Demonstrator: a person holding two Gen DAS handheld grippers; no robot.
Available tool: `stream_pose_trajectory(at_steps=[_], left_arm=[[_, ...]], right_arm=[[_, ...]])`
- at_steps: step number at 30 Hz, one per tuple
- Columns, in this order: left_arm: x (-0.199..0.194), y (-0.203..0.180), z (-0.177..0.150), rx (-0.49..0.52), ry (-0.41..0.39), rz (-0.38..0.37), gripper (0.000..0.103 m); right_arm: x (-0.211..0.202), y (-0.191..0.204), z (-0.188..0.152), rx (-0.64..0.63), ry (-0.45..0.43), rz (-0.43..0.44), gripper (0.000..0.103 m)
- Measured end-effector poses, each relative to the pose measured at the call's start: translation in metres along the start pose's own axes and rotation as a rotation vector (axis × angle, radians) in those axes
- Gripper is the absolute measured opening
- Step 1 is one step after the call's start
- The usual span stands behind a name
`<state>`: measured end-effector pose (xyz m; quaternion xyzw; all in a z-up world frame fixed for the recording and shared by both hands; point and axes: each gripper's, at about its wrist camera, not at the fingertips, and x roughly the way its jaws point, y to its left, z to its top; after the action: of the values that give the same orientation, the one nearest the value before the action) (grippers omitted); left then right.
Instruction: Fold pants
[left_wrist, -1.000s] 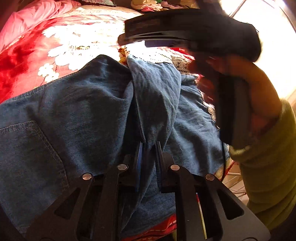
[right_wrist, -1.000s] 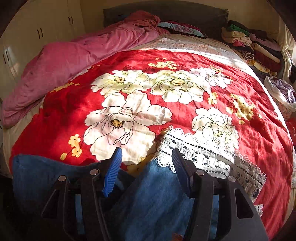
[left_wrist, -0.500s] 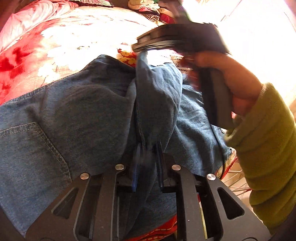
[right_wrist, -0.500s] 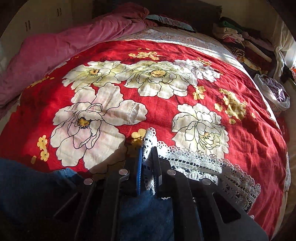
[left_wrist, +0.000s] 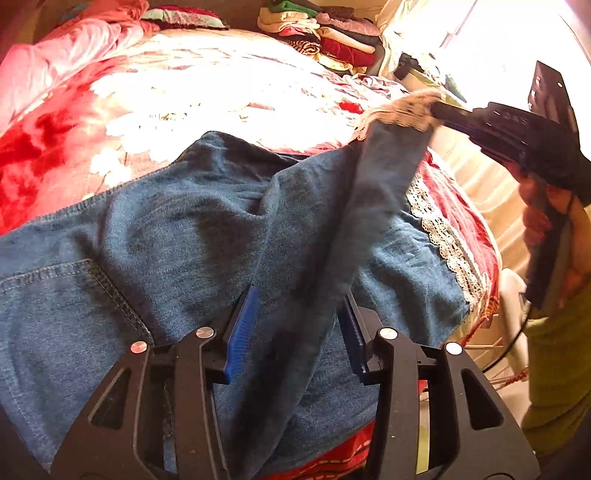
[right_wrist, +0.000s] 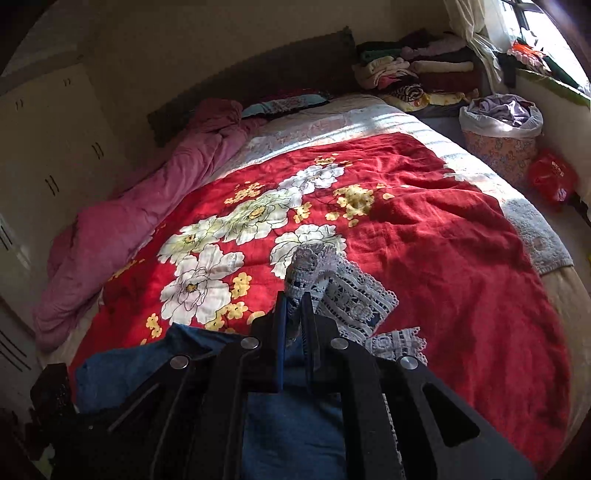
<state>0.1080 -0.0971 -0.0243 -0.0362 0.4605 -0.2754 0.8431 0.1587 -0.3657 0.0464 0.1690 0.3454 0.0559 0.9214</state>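
Pants (left_wrist: 177, 236) of blue denim lie spread over the near end of a bed (right_wrist: 461, 258), and the folding looks barely begun. One leg is raised off the bed as a long, taut band running from the near edge up to its lace-trimmed hem (left_wrist: 402, 110); the other leg and the seat, with its stitched back pocket (left_wrist: 66, 295), lie flat and unfolded. The right gripper (right_wrist: 293, 314) has its jaws pinched tight together on the hem's white lace, with a tuft of lace poking out past the tips. The left gripper (left_wrist: 299, 325) straddles the raised leg lower down; its jaws have just been opening and now stand apart, the denim passing between the blue ribbed pads (left_wrist: 240, 332) without being pressed, as far as the view shows. By my judgement the lifted leg has yet to be carried across and laid over the other, and the lengthwise folds would follow. The denim is soft and mid-weight, creasing in broad rumples, with orange-brown seam stitching. The lace is openwork crochet with scalloped edges. Beneath is a red quilt (right_wrist: 443, 229) printed with large white and yellow flowers, slightly wrinkled. A person's hand (left_wrist: 554, 229) and green sleeve (left_wrist: 554, 369) hold the right tool.
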Motion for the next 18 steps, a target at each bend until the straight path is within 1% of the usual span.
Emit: stream_pose_trajectory(at_steps=[1,2,6,10,13,16,18], left_arm=[[-0.002,-0.003,-0.001,0.012,-0.002,0.005,0.008],[-0.003,-0.005,-0.001,0.024,-0.002,0.0,0.0],[-0.011,-0.014,-0.004,0.088,-0.015,0.014,0.0],[-0.017,-0.024,-0.011,0.136,-0.033,0.021,0.0],[-0.017,-0.028,-0.02,0.167,-0.018,0.023,0.0],[-0.017,-0.03,-0.029,0.194,-0.005,0.032,0.0],[-0.017,-0.031,-0.033,0.2,0.007,0.029,0.0]], right_arm=[[-0.006,-0.006,-0.004,0.017,0.003,0.001,0.007],[-0.011,-0.013,-0.009,0.036,0.008,0.002,0.007],[-0.026,-0.027,-0.032,0.076,0.034,-0.011,0.007],[-0.051,-0.04,-0.06,0.116,0.057,0.01,0.007],[-0.066,-0.046,-0.083,0.139,0.089,0.012,0.007],[-0.074,-0.049,-0.106,0.147,0.13,0.008,0.007],[-0.077,-0.053,-0.12,0.165,0.146,0.019,0.007]])
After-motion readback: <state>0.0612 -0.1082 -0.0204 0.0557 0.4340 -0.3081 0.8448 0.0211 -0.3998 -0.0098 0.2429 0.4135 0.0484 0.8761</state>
